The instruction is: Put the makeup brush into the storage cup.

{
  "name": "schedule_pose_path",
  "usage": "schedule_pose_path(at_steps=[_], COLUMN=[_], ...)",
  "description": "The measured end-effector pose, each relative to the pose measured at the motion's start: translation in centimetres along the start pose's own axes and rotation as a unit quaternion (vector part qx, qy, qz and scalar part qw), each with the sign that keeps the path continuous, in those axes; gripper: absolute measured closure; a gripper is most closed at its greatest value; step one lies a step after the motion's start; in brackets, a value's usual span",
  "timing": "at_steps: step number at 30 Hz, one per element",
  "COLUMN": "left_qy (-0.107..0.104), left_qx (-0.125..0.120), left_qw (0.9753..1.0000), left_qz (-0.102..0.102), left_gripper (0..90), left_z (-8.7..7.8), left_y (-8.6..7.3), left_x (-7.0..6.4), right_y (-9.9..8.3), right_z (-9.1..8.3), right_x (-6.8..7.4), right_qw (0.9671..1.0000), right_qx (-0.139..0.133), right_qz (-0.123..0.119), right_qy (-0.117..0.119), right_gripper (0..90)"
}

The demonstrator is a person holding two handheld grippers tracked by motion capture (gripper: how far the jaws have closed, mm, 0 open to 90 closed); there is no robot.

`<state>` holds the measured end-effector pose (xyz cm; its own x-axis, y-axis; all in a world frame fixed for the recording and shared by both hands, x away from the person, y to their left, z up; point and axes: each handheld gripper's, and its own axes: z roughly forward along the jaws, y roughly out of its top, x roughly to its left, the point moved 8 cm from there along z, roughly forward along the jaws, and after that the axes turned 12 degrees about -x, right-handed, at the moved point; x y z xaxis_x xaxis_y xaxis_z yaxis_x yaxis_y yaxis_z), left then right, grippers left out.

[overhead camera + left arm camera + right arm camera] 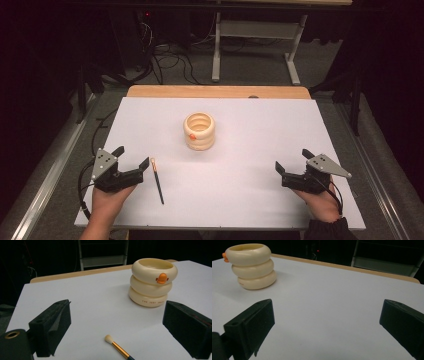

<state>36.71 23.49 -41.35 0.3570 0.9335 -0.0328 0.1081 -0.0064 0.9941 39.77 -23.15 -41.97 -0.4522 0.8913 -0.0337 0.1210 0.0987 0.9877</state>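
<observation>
You hold 2 grippers low over a white table, one on each side of a cream holder shaped as 3 stacked rings, which stands upright near the table's middle with an orange beak-like tab on its top ring. Your left gripper sits to the near left of the holder, jaws spread wide and gripping nothing; in the left gripper view the holder rises beyond and toward the right-hand jaw. A slim makeup brush lies flat on the table to the holder's near left, just beside your left gripper's inner jaw, its pale tuft pointing toward the holder and its dark handle toward you; in the left gripper view the brush lies between the 2 jaws, touching neither. Your right gripper rests to the near right of the holder, well apart from it, jaws likewise released and empty
</observation>
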Motion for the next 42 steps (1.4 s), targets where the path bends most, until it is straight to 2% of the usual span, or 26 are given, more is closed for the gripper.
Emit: schedule_pose_path(at_steps=[22, 27, 32, 35, 39, 42], left_qy=[0.015, 0.019, 0.021, 0.022, 0.023, 0.024], left_qx=[0.045, 0.066, 0.07, 0.081, 0.086, 0.093], left_qw=[0.9988, 0.9975, 0.9971, 0.9963, 0.9958, 0.9951], left_qz=[-0.014, -0.017, -0.021, -0.02, -0.022, -0.024], left_gripper=[9.3, 9.5, 9.7, 9.8, 10.0, 10.1], left_z=[0.6, 0.7, 0.7, 0.7, 0.6, 0.6], left_y=[-1.5, -2.1, -2.2, -2.6, -2.7, -2.9], left_x=[0.7, 0.9, 0.8, 0.8, 0.8, 0.8], right_y=[-0.3, -0.4, -0.3, -0.3, -0.6, -0.6], right_z=[0.2, 0.3, 0.4, 0.6, 0.6, 0.4], right_x=[0.1, 0.2, 0.2, 0.2, 0.3, 0.4], right_qw=[1.0, 0.9999, 0.9999, 1.0, 0.9998, 0.9999], right_qx=[-0.001, -0.002, 0.001, 0.001, 0.008, 0.002], right_qz=[-0.009, -0.016, -0.013, -0.008, -0.017, -0.013], right_qy=[0.001, 0.001, 0.001, 0.003, 0.003, 0.002], right_gripper=[1.0, 1.0, 1.0, 1.0, 1.0, 1.0])
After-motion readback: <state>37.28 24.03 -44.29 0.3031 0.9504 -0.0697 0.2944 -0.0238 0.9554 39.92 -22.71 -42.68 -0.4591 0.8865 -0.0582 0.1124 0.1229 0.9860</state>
